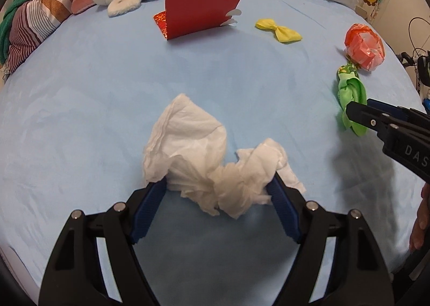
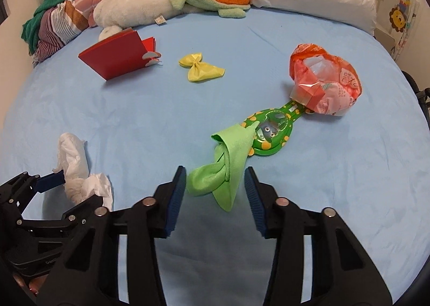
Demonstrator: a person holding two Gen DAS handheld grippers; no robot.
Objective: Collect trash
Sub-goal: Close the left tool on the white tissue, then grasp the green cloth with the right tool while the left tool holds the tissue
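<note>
The left claw (image 1: 217, 187) is spread wide around the crumpled white tissue (image 1: 204, 155), its blue pads flanking the wad's near end without pinching it yet. To do this well, it should probably push a little deeper so the pads close on the dense twisted middle, not the loose flap, and avoid snagging the sheet. The right claw (image 2: 215, 190) is likewise open, straddling the tail of the green cloth (image 2: 223, 171), which drapes over a green spotted toy (image 2: 274, 131); closing low on the bunched fabric looks safest. Beyond them lie an orange plastic bag (image 2: 325, 85), a yellow wrapper (image 2: 200, 68) and a red folder (image 2: 118, 56). Everything rests on a bed with a soft blue sheet (image 2: 134, 118), with plush toys and pillows along the wall.
</note>
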